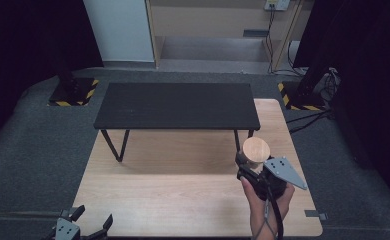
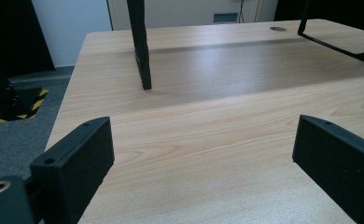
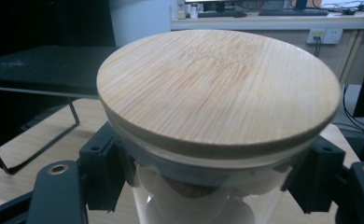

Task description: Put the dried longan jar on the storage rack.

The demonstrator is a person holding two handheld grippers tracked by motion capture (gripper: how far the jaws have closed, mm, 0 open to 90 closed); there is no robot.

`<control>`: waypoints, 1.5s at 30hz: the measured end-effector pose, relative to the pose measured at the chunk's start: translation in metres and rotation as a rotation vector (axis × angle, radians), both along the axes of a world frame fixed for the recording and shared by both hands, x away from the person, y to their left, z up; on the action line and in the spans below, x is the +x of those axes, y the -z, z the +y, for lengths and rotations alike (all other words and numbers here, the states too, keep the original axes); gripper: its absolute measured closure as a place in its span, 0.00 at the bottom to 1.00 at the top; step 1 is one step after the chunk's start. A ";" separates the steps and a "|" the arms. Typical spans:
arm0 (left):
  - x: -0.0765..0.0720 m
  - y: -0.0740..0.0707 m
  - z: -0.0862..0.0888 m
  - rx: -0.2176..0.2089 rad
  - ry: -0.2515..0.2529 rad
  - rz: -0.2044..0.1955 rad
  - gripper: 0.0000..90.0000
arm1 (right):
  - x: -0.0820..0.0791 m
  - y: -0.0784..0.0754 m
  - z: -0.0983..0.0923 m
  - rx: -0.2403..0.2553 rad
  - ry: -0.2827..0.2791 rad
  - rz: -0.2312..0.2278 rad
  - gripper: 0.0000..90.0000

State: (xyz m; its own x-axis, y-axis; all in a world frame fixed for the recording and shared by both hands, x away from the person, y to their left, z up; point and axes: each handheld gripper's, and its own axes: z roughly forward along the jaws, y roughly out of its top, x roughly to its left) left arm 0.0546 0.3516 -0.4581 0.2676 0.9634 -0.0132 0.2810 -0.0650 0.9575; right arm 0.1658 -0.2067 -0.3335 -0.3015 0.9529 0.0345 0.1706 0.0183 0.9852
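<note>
Jar [image 1: 256, 150] in right claw [image 1: 248, 167]; wooden table [image 1: 183, 200], black shelf [image 1: 177, 106], grey carpet [image 1: 28, 145].

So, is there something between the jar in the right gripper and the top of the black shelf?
Nothing visible. The right gripper holds the jar near the shelf's right front corner, and the shelf top looks bare.

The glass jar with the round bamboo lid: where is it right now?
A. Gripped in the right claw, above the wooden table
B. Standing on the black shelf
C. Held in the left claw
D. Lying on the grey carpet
A: the right claw is shut on the glass jar with the round bamboo lid, its jaws pressing both sides just under the lid in the right gripper view, over the light wooden table.
</note>
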 end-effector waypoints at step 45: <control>0.003 0.001 0.002 -0.017 -0.005 -0.001 0.05 | 0.136 -0.057 0.024 -0.073 0.007 0.035 0.29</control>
